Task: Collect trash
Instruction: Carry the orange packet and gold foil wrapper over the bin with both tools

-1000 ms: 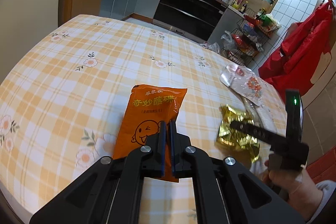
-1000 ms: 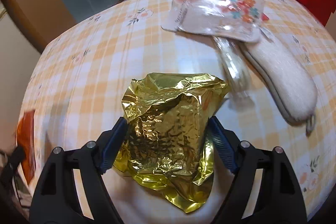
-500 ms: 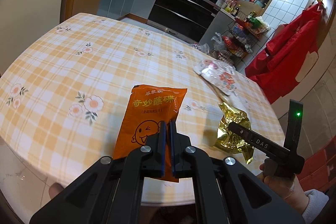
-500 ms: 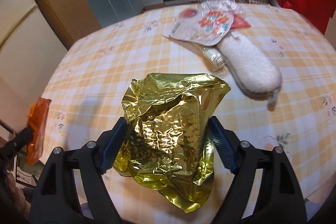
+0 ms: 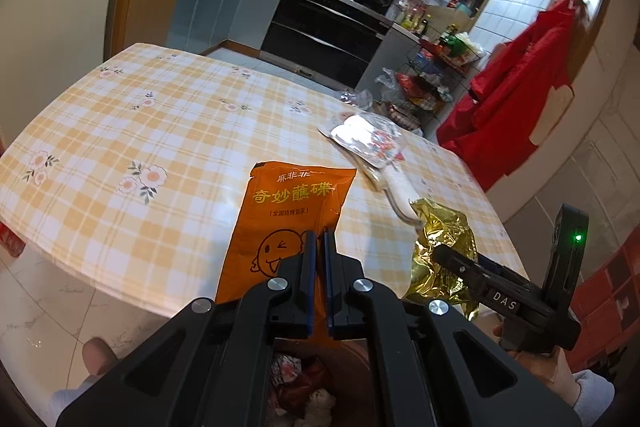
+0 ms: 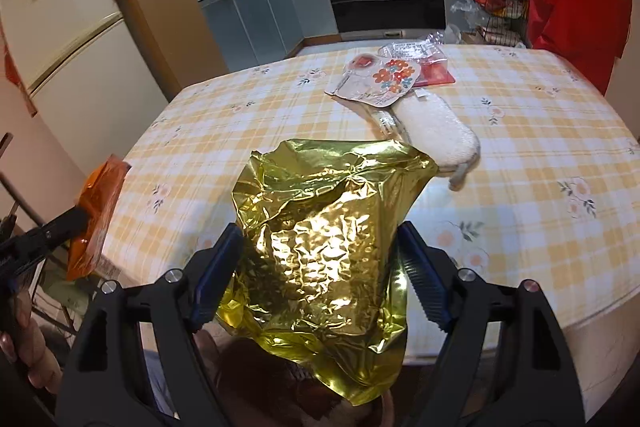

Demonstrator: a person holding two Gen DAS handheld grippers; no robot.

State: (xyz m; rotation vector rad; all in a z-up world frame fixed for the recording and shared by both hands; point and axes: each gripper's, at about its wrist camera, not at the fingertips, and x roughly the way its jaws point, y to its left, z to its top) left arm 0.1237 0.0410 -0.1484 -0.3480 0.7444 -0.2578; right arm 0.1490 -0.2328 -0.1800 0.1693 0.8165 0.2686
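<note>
Both wrappers are off the table and over the trash bin (image 5: 304, 387), unreleased: the left gripper (image 5: 319, 243) pinches the orange sauce packet (image 5: 288, 223), the right gripper (image 6: 320, 267) clamps the gold foil bag (image 6: 320, 235), while packaging (image 6: 380, 79) remains near the table's (image 6: 540, 131) far edge.

Flat orange sachet (image 5: 286, 223) and crumpled gold foil bag (image 6: 320, 231), both held aloft

bin (image 5: 352, 367): mostly hidden under left tongs (image 5: 319, 251) | contents blurred | orange packet (image 5: 288, 223): lower edge covered
</note>
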